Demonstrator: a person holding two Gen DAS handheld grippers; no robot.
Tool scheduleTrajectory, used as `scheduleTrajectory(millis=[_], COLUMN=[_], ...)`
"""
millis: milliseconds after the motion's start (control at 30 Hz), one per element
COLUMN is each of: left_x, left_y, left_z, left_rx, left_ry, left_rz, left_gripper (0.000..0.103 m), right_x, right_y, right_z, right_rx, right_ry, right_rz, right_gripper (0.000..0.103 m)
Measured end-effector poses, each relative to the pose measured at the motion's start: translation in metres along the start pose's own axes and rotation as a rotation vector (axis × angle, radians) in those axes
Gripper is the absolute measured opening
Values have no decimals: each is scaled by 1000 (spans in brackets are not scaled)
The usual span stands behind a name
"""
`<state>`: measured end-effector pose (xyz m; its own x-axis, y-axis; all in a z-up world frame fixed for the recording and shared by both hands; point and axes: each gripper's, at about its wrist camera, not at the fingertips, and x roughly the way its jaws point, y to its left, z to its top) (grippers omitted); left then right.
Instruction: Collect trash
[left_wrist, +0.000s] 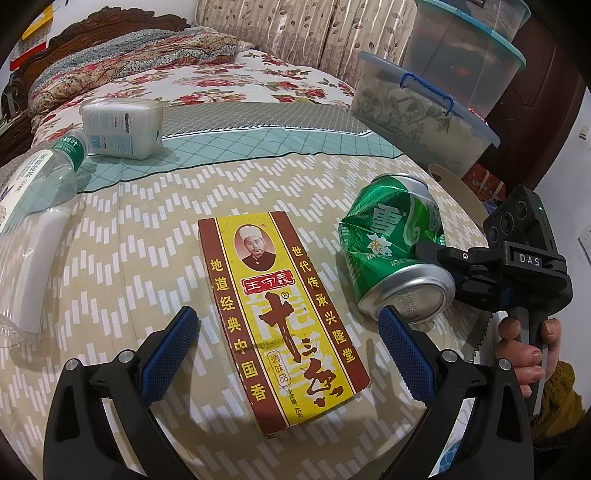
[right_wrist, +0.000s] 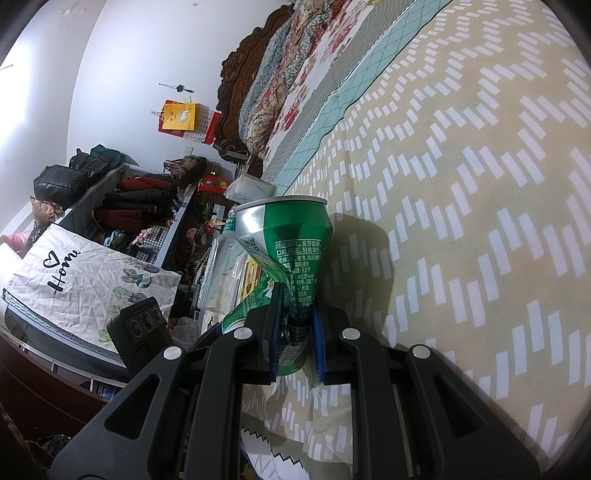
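A crushed green can (left_wrist: 391, 251) lies on the patterned bedspread (left_wrist: 147, 229), right of a flat yellow and brown spice box (left_wrist: 277, 317). My right gripper (left_wrist: 428, 254) comes in from the right and is shut on the can's dented waist. In the right wrist view its blue pads (right_wrist: 319, 343) pinch the can (right_wrist: 291, 258) from both sides. My left gripper (left_wrist: 288, 328) stands open, its fingers either side of the spice box and not touching it. An empty clear water bottle (left_wrist: 44, 177) lies at the left edge.
A white tissue pack (left_wrist: 123, 127) rests behind the bottle. Clear storage tubs (left_wrist: 436, 107) are stacked at the back right. A curved white part (left_wrist: 35, 266) sits at the left. Beyond the bed edge are shelves of bags (right_wrist: 122, 206) and a white "Home" bag (right_wrist: 85, 280).
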<state>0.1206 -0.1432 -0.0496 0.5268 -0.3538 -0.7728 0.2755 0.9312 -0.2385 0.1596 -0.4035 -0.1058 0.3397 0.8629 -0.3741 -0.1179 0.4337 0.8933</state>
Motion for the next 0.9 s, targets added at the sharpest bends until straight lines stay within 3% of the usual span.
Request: scheduleTrajectory(millis=[200,267,367,600,833,867,900], left_x=[-1,-5,-6,-9,-14,-15,-15], left_y=[1,5,5,7,10,9,5], left_z=[0,-2,-2,-2,0,2,5], left_rx=[-3,-6,-8,-12,-58,-57,-51], left_ry=[-4,-10,-12,-12,-24,-26,-19], left_rz=[5,0,-6,-59,-94,-96,-98], left_gripper=[90,76,65,62,61,30,25], right_x=[0,1,1,-2,-32,-38,-44], right_y=[0,0,3,8,6,4,1], right_z=[-1,-1,0,1,13,16,19], right_rx=[0,-2,-9,-35,-39,-37,-33], right_ry=[0,1,6,-18,-103,-115,-129], right_rz=[0,-3,-24,-57,-52,-52,-51], right_gripper=[17,17,18,17,16,16,16])
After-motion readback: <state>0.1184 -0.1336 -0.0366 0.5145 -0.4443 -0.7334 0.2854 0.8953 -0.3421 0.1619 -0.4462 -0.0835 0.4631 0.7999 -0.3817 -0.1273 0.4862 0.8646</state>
